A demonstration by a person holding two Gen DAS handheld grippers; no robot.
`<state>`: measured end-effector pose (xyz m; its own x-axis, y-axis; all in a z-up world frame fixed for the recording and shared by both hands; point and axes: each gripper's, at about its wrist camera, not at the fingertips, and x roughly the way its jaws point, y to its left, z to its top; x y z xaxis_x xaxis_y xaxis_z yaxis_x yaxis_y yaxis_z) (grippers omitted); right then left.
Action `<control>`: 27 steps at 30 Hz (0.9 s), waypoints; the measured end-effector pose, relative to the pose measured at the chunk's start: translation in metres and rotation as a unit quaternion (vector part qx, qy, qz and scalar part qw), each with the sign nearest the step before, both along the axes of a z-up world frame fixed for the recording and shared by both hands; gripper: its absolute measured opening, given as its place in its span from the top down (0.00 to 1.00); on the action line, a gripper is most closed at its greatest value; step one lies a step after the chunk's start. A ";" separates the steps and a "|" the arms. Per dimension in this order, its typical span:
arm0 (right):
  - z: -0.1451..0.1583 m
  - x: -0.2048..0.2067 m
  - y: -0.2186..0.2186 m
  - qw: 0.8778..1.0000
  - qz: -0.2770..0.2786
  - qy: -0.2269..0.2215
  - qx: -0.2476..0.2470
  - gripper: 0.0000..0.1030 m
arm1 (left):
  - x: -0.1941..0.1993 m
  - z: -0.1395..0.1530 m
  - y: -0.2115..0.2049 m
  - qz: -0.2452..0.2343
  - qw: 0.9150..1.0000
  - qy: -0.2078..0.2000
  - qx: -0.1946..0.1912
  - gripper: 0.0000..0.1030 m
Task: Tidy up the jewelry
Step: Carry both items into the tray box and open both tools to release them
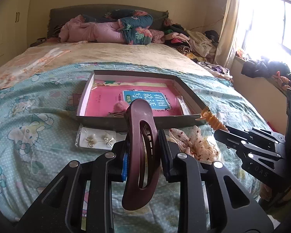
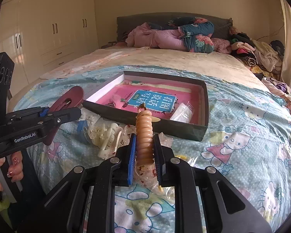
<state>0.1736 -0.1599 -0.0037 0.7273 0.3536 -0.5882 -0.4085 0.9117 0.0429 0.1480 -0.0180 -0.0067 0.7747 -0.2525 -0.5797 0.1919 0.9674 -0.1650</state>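
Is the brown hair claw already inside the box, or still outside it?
Outside. The brown hair claw is clamped in the left gripper, short of the box wall.

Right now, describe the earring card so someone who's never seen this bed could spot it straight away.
Start at the shallow dark box on the Hello Kitty bedspread. Just in front of its near wall, left of the brown hair claw in the left gripper, a small white earring card lies flat. Unlike the spotted fabric scrunchie nearby, it is a rectangle carrying two pale bow-shaped earrings side by side.
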 end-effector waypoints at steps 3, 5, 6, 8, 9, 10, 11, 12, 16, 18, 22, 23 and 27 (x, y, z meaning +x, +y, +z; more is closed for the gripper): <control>0.001 0.004 0.006 1.000 0.004 -0.001 -0.002 0.83 | 0.006 0.004 0.007 0.008 1.000 -0.006 0.002 0.82; 0.001 0.006 0.009 1.000 0.005 -0.002 -0.004 0.83 | 0.011 0.007 0.010 0.013 1.000 -0.009 0.002 0.82; 0.001 0.008 0.011 1.000 0.006 -0.002 -0.004 0.83 | 0.014 0.008 0.012 0.015 1.000 -0.010 0.001 0.82; 0.002 0.012 0.013 1.000 0.007 -0.002 -0.005 0.83 | 0.019 0.010 0.015 0.020 1.000 -0.012 0.000 0.82; 0.003 0.014 0.015 1.000 0.007 -0.004 -0.005 0.83 | 0.022 0.011 0.017 0.022 1.000 -0.013 -0.001 0.82; 0.004 0.017 0.017 1.000 0.007 -0.005 -0.006 0.83 | 0.024 0.012 0.018 0.024 1.000 -0.014 -0.001 0.82; 0.004 0.019 0.018 1.000 0.007 -0.006 -0.006 0.83 | 0.027 0.013 0.019 0.025 1.000 -0.015 -0.001 0.82; 0.005 0.022 0.018 1.000 0.006 -0.007 -0.006 0.83 | 0.028 0.013 0.020 0.027 1.000 -0.015 0.000 0.82; 0.008 0.033 0.020 1.000 0.000 -0.010 -0.002 0.83 | 0.039 0.012 0.026 0.032 0.999 -0.011 0.000 0.82; 0.010 0.037 0.019 1.000 -0.004 -0.014 0.000 0.83 | 0.045 0.010 0.028 0.033 0.999 -0.009 0.000 0.82; 0.013 0.047 0.020 1.000 -0.009 -0.018 0.002 0.83 | 0.056 0.007 0.030 0.035 0.999 -0.005 0.001 0.82; 0.014 0.050 0.020 1.000 -0.010 -0.019 0.001 0.83 | 0.059 0.006 0.030 0.036 0.999 -0.003 0.001 0.82; 0.013 0.060 0.020 1.000 -0.015 -0.021 -0.002 0.83 | 0.071 0.001 0.032 0.038 0.999 0.003 0.004 0.82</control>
